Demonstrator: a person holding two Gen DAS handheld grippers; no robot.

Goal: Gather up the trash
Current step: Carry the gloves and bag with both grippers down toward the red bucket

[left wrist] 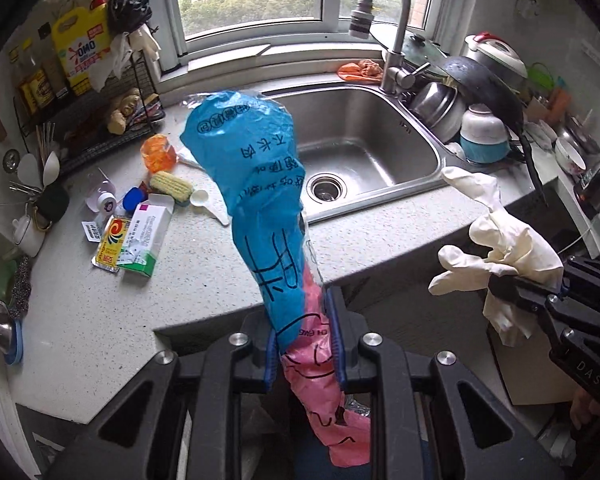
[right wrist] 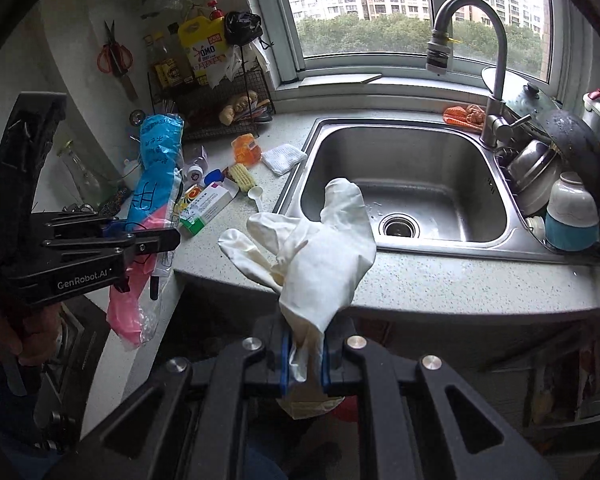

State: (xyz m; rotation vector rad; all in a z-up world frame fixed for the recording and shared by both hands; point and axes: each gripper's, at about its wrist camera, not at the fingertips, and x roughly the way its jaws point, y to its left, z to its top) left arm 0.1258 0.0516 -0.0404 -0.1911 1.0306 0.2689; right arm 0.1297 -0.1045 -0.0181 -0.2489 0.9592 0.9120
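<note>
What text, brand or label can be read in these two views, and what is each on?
"OMO": yellow detergent jug on the rack.
"GenRobot.AI": body of the left gripper.
"DAS": body of the right gripper.
Chinese print on the blue plastic bag: reversed, not readable.
Print on the white and green carton and the yellow sachet: too small.

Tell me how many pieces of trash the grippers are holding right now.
2: a blue and pink plastic bag in the left gripper, a white rubber glove in the right gripper.
</note>
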